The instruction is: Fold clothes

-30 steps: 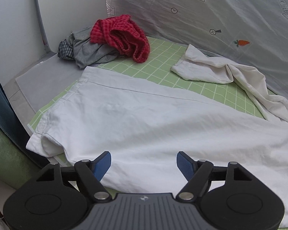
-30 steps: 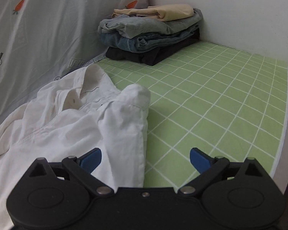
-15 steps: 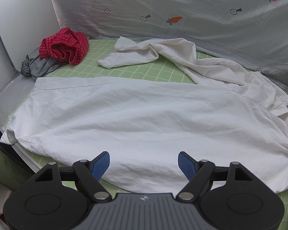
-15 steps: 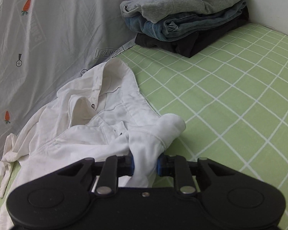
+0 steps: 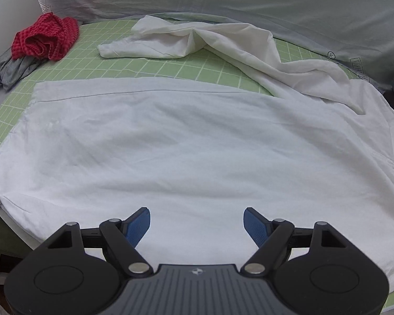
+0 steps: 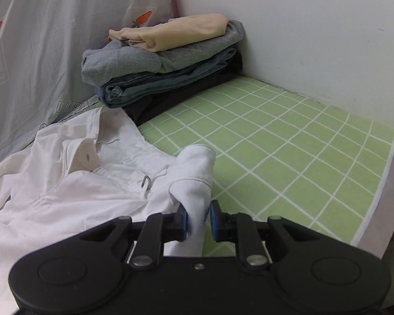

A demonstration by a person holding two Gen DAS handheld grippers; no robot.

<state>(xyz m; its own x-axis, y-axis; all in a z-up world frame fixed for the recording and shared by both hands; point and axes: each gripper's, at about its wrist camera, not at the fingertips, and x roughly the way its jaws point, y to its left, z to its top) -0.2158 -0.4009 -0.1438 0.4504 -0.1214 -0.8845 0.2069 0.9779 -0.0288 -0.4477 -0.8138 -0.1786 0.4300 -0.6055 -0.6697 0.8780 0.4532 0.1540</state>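
— Shirt (image 5: 186, 141) is spread on the green mat (image 6: 289, 152); how will it handle?
— Soft, limp. Shoulder is pinched by right claw (image 6: 198, 219); left claw (image 5: 197, 225) is held agape above the hem.

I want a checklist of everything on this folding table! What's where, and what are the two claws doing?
Surface: green grid mat, partly bare.
Job's things: white shirt spread flat, one sleeve lying bunched near the back.
Clutter: red checked garment on grey clothes; folded stack in the corner.
Grippers: left claw open above the shirt; right claw pinching a shirt fold.
Cables: nothing seen.
Surroundings: carrot-print sheet behind, white wall.
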